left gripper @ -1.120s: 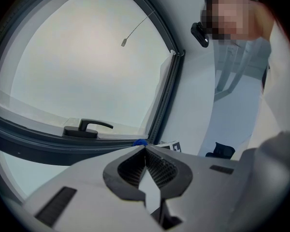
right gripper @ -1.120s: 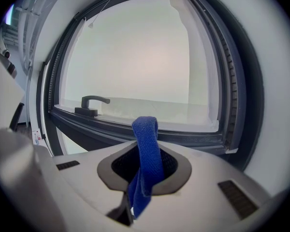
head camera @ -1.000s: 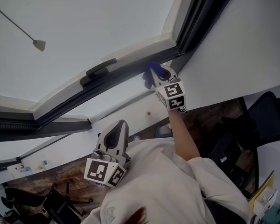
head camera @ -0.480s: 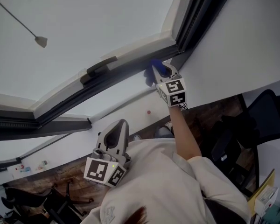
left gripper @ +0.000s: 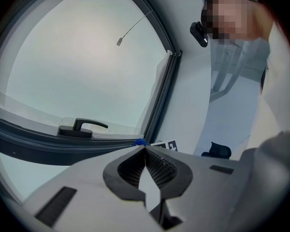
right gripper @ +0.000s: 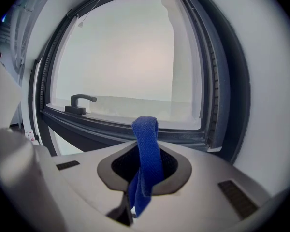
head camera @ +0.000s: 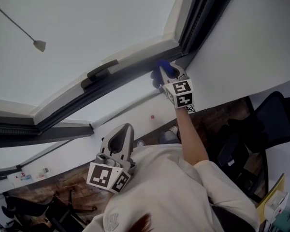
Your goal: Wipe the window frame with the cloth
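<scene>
A dark grey window frame (head camera: 135, 69) runs along the lower edge of the pane, with a black handle (head camera: 97, 72) on it. My right gripper (head camera: 168, 70) is raised to the frame's corner and is shut on a blue cloth (head camera: 162, 71), which presses against the frame. In the right gripper view the blue cloth (right gripper: 146, 153) sticks up between the jaws, with the frame (right gripper: 135, 129) just beyond. My left gripper (head camera: 117, 141) hangs low near the person's chest, shut and holding nothing. The left gripper view shows the handle (left gripper: 79, 128) and a speck of the cloth (left gripper: 139, 141).
A white wall (head camera: 241, 52) stands to the right of the window. A pull cord with a small weight (head camera: 38, 45) hangs across the pane. Black office chairs (head camera: 261, 129) stand on the wood floor below at the right, and more chairs (head camera: 48, 207) at the lower left.
The right gripper with the cloth has slid a little to the right along the frame, toward the corner. The left gripper has stayed where it was.
</scene>
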A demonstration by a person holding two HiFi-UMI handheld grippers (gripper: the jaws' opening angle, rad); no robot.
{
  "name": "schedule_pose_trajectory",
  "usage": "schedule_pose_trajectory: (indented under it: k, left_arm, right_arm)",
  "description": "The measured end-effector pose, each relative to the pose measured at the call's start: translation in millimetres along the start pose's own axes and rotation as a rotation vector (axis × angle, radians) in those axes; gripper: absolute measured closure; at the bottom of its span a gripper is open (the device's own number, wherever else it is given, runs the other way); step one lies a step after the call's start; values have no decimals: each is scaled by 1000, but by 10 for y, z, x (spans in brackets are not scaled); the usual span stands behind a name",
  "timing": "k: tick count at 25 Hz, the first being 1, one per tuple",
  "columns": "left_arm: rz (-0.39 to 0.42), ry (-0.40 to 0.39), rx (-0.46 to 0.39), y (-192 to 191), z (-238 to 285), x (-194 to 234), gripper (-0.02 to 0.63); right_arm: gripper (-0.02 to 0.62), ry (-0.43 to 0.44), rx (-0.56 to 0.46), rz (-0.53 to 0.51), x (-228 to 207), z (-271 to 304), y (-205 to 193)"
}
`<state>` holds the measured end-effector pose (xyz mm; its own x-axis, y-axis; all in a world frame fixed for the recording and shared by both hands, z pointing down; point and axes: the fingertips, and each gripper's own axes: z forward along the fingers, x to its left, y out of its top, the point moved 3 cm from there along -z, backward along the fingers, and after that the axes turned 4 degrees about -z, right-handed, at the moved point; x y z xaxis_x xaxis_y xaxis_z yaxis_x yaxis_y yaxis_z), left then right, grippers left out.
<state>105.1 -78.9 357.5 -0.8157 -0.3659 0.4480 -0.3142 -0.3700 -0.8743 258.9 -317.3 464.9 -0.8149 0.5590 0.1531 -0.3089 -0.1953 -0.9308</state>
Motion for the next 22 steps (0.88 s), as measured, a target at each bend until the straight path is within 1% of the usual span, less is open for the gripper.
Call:
schedule_pose_trajectory:
  k: [8, 17, 22]
  left_arm:
    - [-9, 14, 0, -10, 68, 1, 597]
    - [-5, 31, -4, 0, 96, 15, 597]
    - [-3, 32, 0, 1, 127, 1, 597]
  right_arm:
    - [543, -4, -10, -2, -101, -10, -19]
    - [543, -62, -21, 47, -344, -44, -88]
    - [543, -85, -19, 58, -453, -61, -107]
